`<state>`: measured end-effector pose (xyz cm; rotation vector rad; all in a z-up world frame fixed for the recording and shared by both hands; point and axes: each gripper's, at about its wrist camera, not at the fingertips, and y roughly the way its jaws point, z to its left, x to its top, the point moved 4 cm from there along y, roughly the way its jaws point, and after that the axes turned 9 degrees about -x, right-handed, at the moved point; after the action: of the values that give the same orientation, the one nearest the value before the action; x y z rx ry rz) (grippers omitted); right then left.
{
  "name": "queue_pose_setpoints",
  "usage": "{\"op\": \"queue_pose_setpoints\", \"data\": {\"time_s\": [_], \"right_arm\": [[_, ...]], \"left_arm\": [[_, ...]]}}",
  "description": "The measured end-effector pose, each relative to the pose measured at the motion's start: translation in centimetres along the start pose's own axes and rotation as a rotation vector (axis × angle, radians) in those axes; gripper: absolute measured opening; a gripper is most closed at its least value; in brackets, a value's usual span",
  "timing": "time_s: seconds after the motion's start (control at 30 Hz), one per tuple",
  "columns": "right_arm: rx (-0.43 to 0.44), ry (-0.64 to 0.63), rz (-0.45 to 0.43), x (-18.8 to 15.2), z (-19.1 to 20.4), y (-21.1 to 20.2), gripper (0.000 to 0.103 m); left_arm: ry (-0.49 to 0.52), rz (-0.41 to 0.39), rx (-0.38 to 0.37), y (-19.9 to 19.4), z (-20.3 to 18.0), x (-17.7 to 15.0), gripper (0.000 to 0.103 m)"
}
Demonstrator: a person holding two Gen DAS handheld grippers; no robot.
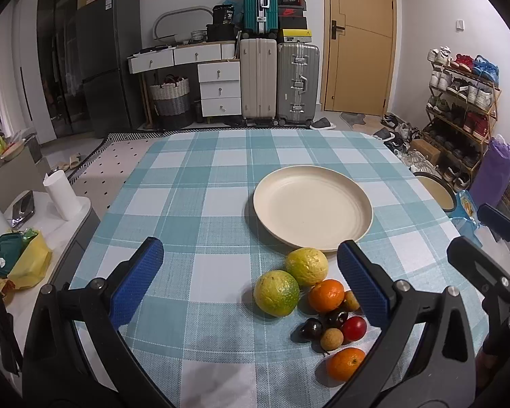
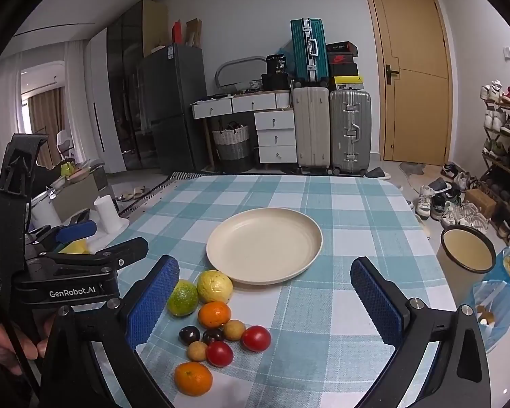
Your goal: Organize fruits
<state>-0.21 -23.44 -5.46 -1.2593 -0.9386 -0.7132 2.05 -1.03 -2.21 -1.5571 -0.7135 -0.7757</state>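
Left claw's right finger [image 1: 363, 282] hides part of small tan fruit [image 1: 352, 301] & near orange [image 1: 345, 363]; surface [image 1: 204, 176] cut off at bottom edge. Shoe-rack [image 2: 506, 142] cropped at right; box labels too small to read.

Fruit cluster [image 1: 318, 301] sits just before an empty cream plate [image 1: 312, 208], between wide-spread blue fingers [image 1: 137, 280].
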Motion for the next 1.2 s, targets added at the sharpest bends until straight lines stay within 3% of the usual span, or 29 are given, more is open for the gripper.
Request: {"op": "queue_pose_setpoints", "data": {"time_s": [1.2], "right_arm": [[0.013, 0.001, 0.027, -0.6, 0.6, 0.9, 0.103]], "left_arm": [[-0.015, 0.010, 0.016, 1.2, 1.0, -0.7, 0.103]]}}
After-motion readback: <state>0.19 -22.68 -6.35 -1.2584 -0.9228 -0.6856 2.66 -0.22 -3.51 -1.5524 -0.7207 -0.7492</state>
